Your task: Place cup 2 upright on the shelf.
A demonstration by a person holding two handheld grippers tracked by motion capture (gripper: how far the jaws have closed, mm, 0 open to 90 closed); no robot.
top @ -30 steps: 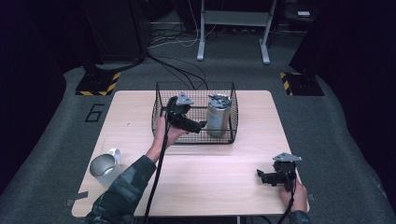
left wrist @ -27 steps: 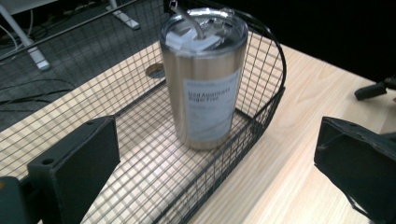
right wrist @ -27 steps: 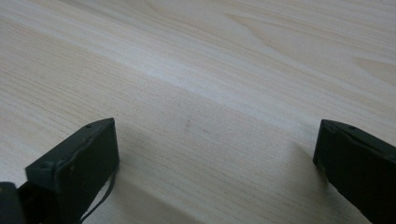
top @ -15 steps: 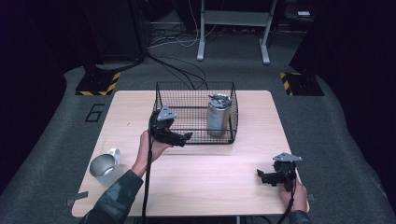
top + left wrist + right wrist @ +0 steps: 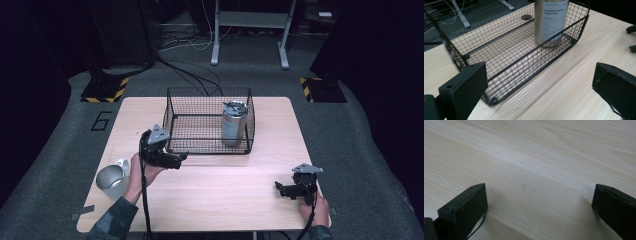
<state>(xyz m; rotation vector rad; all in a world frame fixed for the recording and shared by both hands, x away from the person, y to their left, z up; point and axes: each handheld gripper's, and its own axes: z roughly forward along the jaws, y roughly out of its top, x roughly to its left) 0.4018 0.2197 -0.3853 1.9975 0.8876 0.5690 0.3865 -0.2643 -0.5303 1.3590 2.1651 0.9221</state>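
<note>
A black wire basket (image 5: 172, 120) (image 5: 461, 53) stands on the wooden table (image 5: 220, 190). Inside it, at its right end, a silver can (image 5: 234, 122) (image 5: 551, 20) stands upright. My left gripper (image 5: 179, 159) (image 5: 536, 92) hovers open just outside the basket's front left corner, with nothing between its jaws. My right gripper (image 5: 278, 188) (image 5: 539, 212) rests low over the table near the front right edge, open and holding nothing. A metal mug (image 5: 111, 179) sits at the table's front left, beside the left hand.
The table's front edge lies close to both hands. Black cables (image 5: 195, 75) and a metal stand's legs (image 5: 250, 35) are on the grey floor behind the table. Yellow-black striped blocks (image 5: 105, 90) lie at the floor's left and right.
My left gripper has drawn back out of the basket toward the front left, with its jaws holding nothing. The can stays standing in the basket. The right gripper has not moved.
</note>
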